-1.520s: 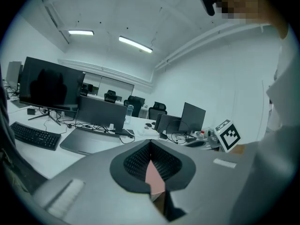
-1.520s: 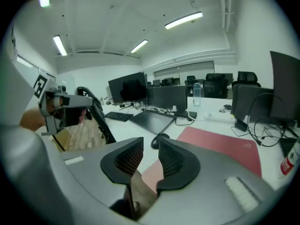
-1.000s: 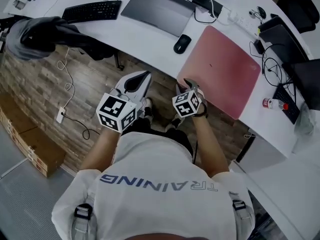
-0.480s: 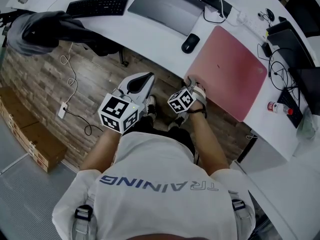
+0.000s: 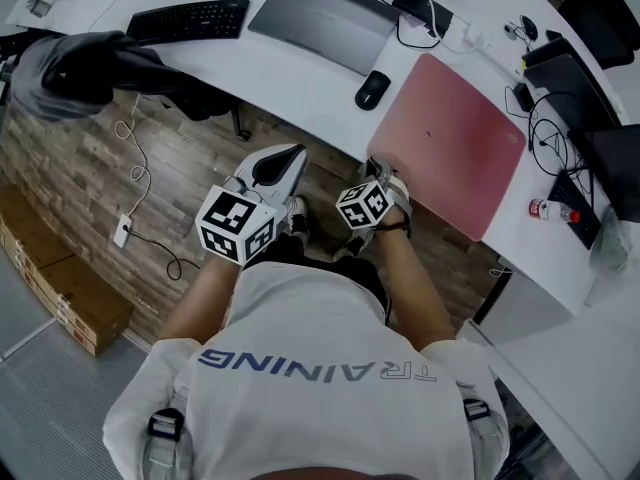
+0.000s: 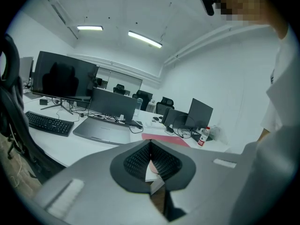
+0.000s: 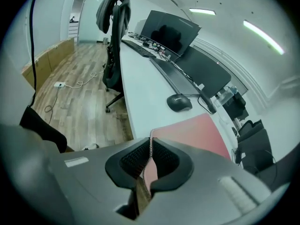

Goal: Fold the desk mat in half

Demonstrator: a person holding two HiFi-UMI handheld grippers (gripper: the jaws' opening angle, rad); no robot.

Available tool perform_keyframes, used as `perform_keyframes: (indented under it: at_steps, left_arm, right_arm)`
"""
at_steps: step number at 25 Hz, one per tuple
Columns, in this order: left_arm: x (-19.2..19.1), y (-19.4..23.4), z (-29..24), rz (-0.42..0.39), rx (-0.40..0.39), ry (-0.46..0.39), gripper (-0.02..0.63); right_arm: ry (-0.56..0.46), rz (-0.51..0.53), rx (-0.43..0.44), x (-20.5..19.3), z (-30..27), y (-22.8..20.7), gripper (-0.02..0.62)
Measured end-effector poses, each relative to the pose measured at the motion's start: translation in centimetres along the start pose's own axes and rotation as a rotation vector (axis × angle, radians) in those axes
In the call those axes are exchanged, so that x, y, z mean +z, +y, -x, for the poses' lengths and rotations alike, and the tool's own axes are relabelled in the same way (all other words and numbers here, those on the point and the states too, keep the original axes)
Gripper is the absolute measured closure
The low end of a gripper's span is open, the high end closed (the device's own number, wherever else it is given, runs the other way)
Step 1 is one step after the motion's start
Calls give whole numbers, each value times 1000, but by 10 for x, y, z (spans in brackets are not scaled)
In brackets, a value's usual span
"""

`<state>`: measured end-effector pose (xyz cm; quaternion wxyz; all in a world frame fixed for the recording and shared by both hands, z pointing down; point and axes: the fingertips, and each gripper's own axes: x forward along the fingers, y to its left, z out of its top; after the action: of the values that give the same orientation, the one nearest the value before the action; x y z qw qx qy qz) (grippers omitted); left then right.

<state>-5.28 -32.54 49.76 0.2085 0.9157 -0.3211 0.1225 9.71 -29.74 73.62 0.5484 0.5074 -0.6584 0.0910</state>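
The pink desk mat (image 5: 450, 148) lies flat on the white desk (image 5: 300, 68), its near left corner at the desk's front edge. My right gripper (image 5: 378, 172) is at that corner and its jaws are closing, with the mat's stitched edge (image 7: 151, 150) pinched between the pads. In the right gripper view the mat (image 7: 197, 130) stretches away from the right gripper (image 7: 150, 140). My left gripper (image 5: 288, 155) hangs over the wooden floor to the left, away from the mat, shut with nothing in it. The left gripper view shows the left gripper (image 6: 150, 144) and the mat (image 6: 165, 139) far behind.
A black mouse (image 5: 369, 89) sits just left of the mat, with a grey laptop (image 5: 320, 18) and a keyboard (image 5: 188, 20) beyond. A water bottle (image 5: 545, 209), cables and dark devices crowd the mat's right side. A chair with a dark jacket (image 5: 90, 68) stands at the left.
The right gripper has moved in onto the mat's near left corner and its jaws have come together on the edge. The left gripper has hardly moved.
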Motion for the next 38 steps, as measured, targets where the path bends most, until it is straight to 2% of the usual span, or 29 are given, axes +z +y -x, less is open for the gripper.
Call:
perform_keyframes:
  at_steps: [3,7,12,17,32,38]
  left_arm:
    - [4,-10,-6,-10,-21,-4,604]
    - [12,-23,-13,-29,-50,-8,605]
    - [21,-49,-30,-62,-100,-13,605]
    - [26,-86,-51,-97,-169,-8,606]
    - [28,-190,-100,-172,-330,18,605]
    - [25,-225,-119,-193,-378,34,606]
  right_arm:
    - [-19,-100,40,0,6,-6,566]
    - [-89,-291,54,1,28,-30,566]
    - [-144,-429,-17,-17,58,-72,566]
    - [-162,-573,-79,-53,83,-105,566]
    - [-138,-799,-213,-174,127,-156,566]
    - [-100,-906,-227,-226,131,-161,566]
